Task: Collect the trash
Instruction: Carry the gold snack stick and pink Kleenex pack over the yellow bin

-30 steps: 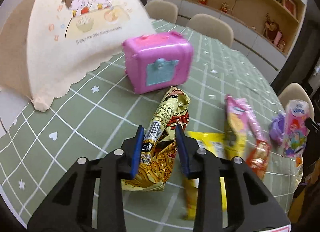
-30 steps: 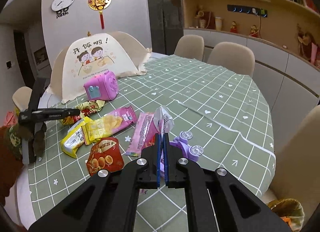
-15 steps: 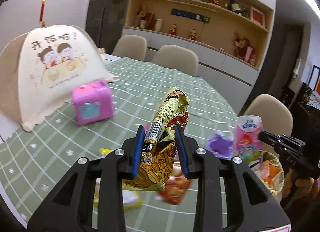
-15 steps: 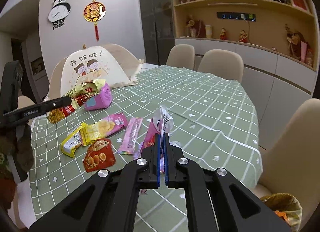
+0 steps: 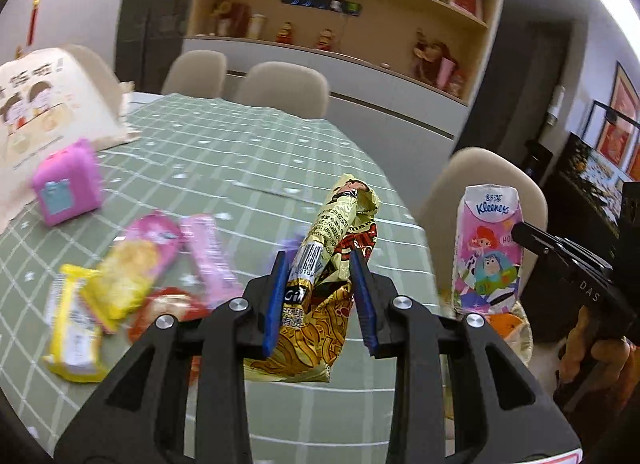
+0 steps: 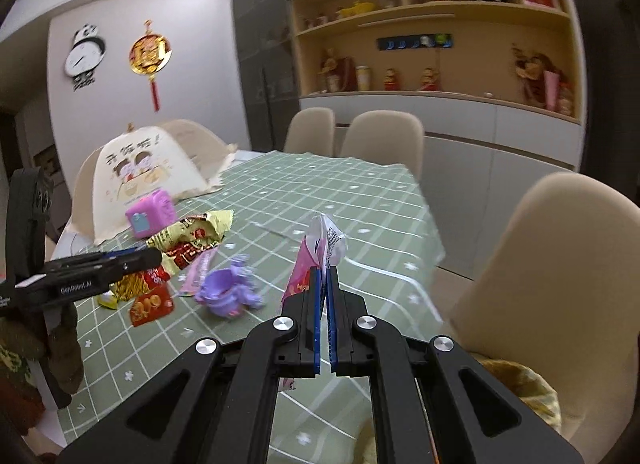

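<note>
**Two wrappers lifted, several left on counter**

Left claw (image 5: 320, 296) clenched on a yellow noodle wrapper (image 5: 332, 264), held clear of the counter (image 5: 248, 152), long axis upright, torn end pointing up and away. Right claw (image 6: 325, 316) clamps a pink Kleenex tissue pack (image 5: 486, 248), also upright. Trash bin (image 6: 520, 388) shows beside the chair; judged next stop. Remaining on counter: yellow packets (image 5: 100, 292), pink wrapper (image 5: 208, 256), red packet (image 6: 151, 304), purple toy (image 6: 228, 290).

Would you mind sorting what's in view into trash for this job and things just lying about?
Trash: yellow noodle wrapper in left gripper; Kleenex pack in right gripper; pink wrappers; red packet.
Lying about: food cover, pink cube, purple toy.
</note>
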Tool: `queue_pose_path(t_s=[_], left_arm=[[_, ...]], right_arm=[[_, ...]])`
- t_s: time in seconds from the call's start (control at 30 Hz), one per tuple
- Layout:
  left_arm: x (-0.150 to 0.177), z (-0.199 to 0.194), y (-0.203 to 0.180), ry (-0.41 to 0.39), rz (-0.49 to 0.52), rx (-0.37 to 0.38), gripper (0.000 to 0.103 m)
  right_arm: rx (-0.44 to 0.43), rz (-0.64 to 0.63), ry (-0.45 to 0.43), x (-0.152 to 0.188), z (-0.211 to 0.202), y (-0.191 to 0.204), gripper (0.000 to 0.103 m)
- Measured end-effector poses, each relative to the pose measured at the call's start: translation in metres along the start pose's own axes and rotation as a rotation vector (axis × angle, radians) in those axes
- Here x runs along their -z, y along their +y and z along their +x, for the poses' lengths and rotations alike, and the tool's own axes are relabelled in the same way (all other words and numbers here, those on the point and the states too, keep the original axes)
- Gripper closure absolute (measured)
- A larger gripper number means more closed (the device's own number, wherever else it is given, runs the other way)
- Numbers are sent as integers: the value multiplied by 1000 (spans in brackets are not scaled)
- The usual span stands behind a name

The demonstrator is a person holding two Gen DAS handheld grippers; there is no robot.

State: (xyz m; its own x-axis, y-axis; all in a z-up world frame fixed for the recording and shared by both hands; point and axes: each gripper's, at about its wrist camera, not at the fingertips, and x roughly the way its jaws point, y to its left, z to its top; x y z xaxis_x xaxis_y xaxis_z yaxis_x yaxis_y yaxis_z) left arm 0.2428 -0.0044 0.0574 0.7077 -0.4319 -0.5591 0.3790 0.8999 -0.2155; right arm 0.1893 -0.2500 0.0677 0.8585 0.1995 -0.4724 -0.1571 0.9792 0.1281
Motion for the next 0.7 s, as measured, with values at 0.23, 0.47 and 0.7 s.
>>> queue_pose_path(t_s=[0.23,0.47,0.7], left_arm=[[6,29,-77,48,74,125,73],[19,63,-151,99,113,243,73],[38,100,-194,186,109,323,73]], right_arm=[[98,41,-26,20,-43,-52,98],[200,107,0,54,-73,-111,98],[258,179,42,91,-77,-152,98]])
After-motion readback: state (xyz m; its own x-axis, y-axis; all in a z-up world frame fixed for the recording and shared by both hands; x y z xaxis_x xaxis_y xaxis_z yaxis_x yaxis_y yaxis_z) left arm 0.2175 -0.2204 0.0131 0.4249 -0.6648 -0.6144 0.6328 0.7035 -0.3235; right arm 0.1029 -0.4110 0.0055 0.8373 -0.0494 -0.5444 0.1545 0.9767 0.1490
